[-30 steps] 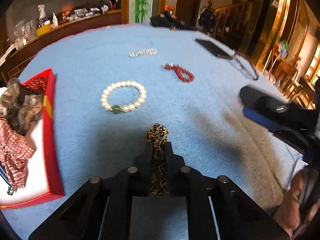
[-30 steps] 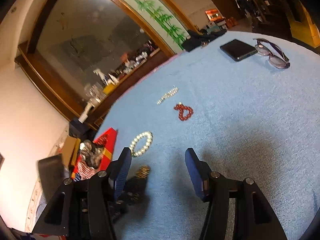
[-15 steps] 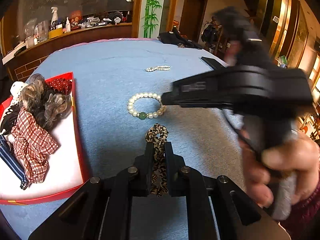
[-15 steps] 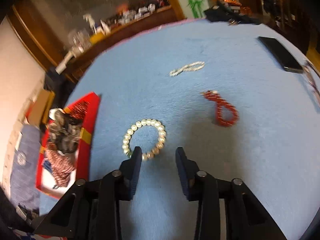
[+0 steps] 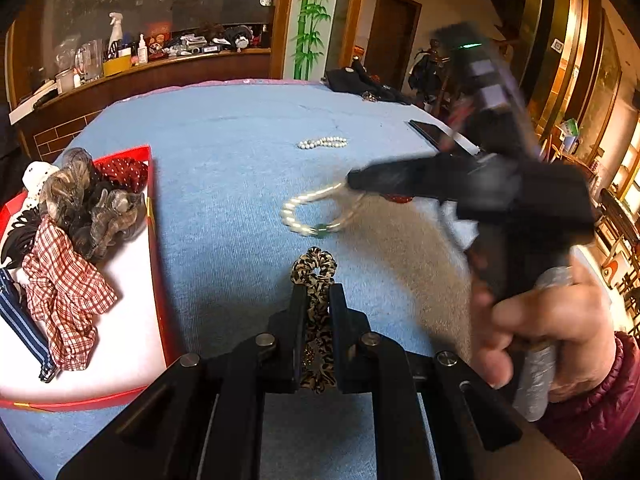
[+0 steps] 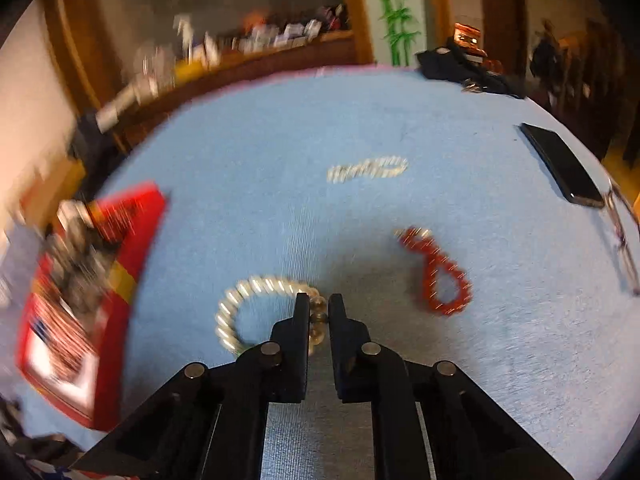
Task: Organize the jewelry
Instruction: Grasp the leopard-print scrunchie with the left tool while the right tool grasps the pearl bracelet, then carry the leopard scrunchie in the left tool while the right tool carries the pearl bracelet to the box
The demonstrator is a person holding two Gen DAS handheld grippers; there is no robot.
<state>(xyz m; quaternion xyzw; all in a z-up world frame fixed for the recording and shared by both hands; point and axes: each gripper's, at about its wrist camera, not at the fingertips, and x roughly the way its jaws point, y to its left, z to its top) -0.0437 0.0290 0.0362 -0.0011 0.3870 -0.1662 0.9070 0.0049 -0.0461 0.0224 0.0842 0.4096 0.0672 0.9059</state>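
Observation:
My left gripper (image 5: 317,294) is shut on a leopard-print scrunchie (image 5: 315,276) and holds it above the blue tablecloth, right of the red box (image 5: 154,240). My right gripper (image 6: 319,305) is shut on the pearl bracelet (image 6: 256,286), which has a green bead; in the left wrist view the right gripper (image 5: 354,179) lifts one side of the bracelet (image 5: 308,210) off the cloth. A red bead bracelet (image 6: 438,270) lies to the right, and a small white bead strand (image 6: 366,169) lies farther back.
The red box holds several scrunchies, among them a plaid one (image 5: 64,292) and a brown one (image 5: 86,204). A black phone (image 6: 562,164) and glasses (image 6: 622,236) lie at the table's right edge. Dark cloth (image 5: 360,82) lies at the far edge.
My right gripper has come down over the pearl bracelet and shut on its near side, pulling it up. My left gripper has stayed shut on the scrunchie, shifting slightly.

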